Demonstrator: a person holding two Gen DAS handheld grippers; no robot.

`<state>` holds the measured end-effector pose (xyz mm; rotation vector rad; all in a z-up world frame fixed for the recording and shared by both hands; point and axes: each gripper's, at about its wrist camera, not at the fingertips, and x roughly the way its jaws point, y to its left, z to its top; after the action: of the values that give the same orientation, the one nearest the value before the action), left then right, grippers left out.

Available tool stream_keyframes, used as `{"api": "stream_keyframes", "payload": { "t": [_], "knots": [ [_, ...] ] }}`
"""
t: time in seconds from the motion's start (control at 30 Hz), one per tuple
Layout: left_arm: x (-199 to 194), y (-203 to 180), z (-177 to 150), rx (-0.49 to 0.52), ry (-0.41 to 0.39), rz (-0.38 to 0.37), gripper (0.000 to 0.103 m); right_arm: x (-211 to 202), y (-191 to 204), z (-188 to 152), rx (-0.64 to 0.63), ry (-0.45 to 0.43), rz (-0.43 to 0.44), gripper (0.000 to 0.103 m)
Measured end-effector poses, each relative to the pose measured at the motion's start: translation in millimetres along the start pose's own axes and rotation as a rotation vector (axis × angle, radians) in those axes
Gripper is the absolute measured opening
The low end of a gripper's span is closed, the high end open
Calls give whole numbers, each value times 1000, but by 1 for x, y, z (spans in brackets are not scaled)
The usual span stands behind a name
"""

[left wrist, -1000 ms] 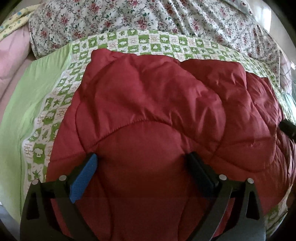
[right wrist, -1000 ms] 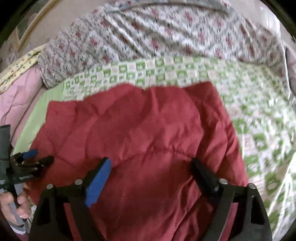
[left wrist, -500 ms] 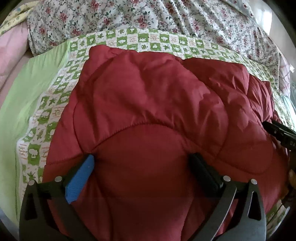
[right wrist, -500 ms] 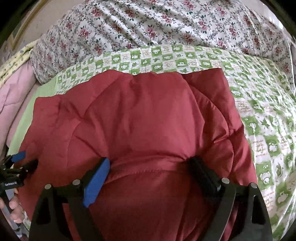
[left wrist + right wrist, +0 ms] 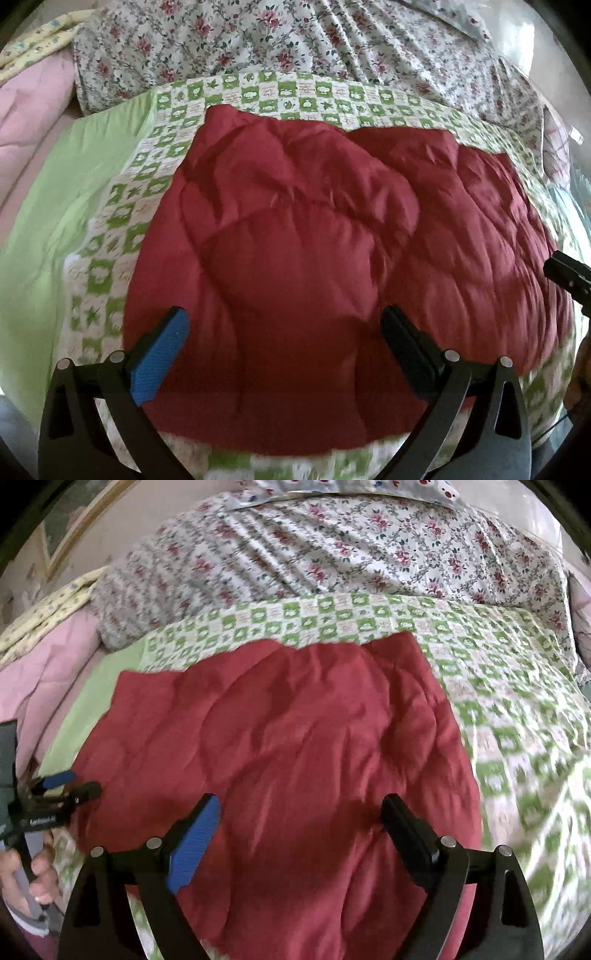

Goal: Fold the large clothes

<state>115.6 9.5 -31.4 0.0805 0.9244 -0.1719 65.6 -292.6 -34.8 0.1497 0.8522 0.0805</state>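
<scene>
Red quilted puffer jacket [image 5: 332, 236] lay spread flat on the green-and-white checked bedsheet [image 5: 122, 218], padded and puffy, curved stitch seams dividing it into soft panels, smooth slightly shiny fabric, wrinkled on top. Far edge of the jacket was straight-ish, near edge rounded. Sheet printed with small leaf and sheep-like squares; plain light green strip [image 5: 55, 206] ran just left of the jacket beyond the checks. Behind the jacket a bulky floral-print quilt [image 5: 295, 40], white with pink roses, bunched in folds. Pink bedding [image 5: 26, 110] and a yellow printed cloth [image 5: 33, 40] sat left of the jacket, further back.

Left gripper [image 5: 284, 328] pointed steeply down over the jacket's near part, jaws spread wide, blue pad on one finger, black on the other, nothing clamped; fabric showed between them but pads were not pressing it. Right gripper [image 5: 299, 812] had the same pose over the jacket's right half, jaws wide apart, holding nothing. In the right wrist view the left gripper [image 5: 70, 782] showed at the jacket's left edge, gripped by a hand [image 5: 33, 871] on its handle. Right gripper's black tip [image 5: 565, 273] poked in at the jacket's right edge in the left wrist view. Both views slightly motion-blurred
</scene>
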Motion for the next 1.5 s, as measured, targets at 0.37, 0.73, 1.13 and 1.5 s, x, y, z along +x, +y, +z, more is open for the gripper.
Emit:
{"api": "stream_keyframes", "payload": {
  "t": [0.37,0.73,1.13,1.5],
  "knots": [
    [-33,-6,-74,46,42,24,103,-55,23,-73,-41,29,67,91],
    [-50,-18,-112,90,117,32,103,-59,49,-127,-150,166,50,92],
    [-110,-48,-68,221,-30,104,103,-116,75,-75,-286,36,39,102],
    [-81,-49,-57,252,13,146,103,-81,69,-63,-261,109,28,102]
  ]
}}
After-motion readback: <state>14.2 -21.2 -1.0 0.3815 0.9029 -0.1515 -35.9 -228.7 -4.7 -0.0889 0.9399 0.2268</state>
